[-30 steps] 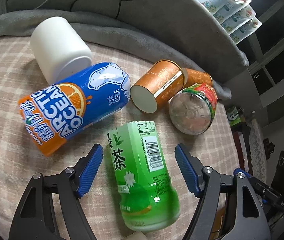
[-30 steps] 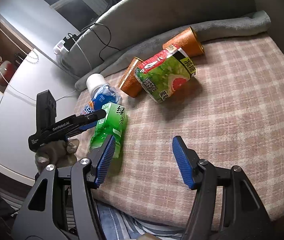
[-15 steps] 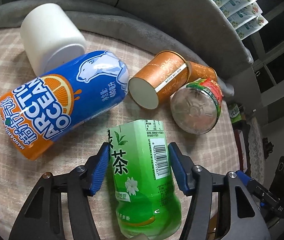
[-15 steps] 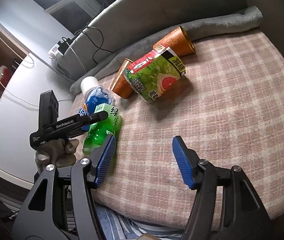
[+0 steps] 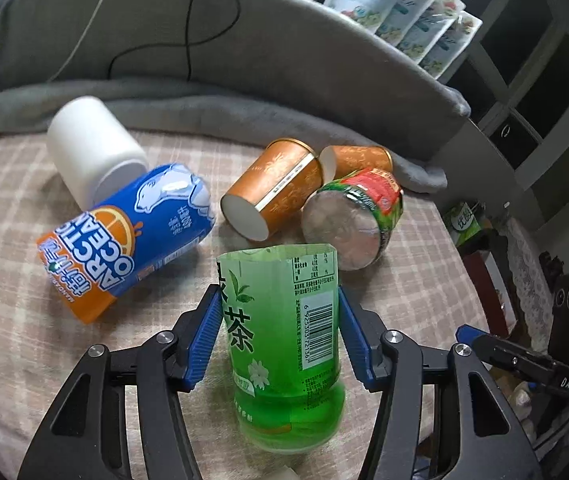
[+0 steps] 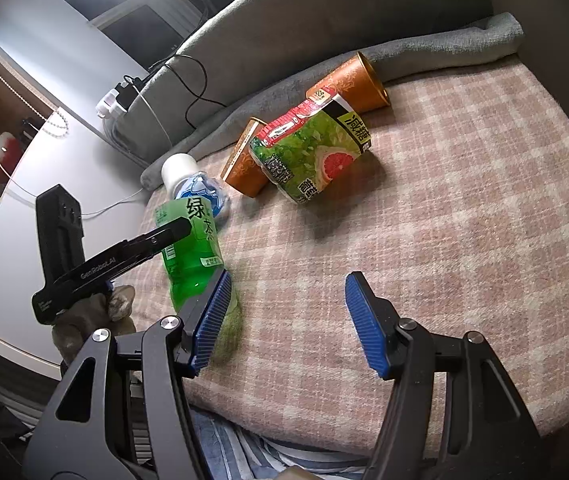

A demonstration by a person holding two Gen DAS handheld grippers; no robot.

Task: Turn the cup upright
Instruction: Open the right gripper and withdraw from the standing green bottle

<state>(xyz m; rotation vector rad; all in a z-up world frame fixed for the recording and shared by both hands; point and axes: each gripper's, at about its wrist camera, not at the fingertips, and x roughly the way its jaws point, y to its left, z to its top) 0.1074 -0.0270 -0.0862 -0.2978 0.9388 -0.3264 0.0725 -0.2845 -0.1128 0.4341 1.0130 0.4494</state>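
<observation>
Only your right wrist view shows the gloved hand (image 6: 92, 320) behind the left gripper (image 5: 280, 328), which is clenched on the green cup (image 5: 282, 344), both blue pads pressing its sides. The cup is tilted, its base low above the plaid bed (image 6: 464, 240). Your right gripper (image 6: 288, 320) hangs spread wide, holding nothing. Beyond lie a blue can (image 5: 124, 236), a white cup (image 5: 92, 152), two orange cups (image 5: 276, 188) and a grapefruit cup (image 5: 352, 220).

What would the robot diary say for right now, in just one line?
left gripper: shut on green tea-label plastic cup | cup: lying on checked blanket, not upright | right gripper: open, empty
</observation>
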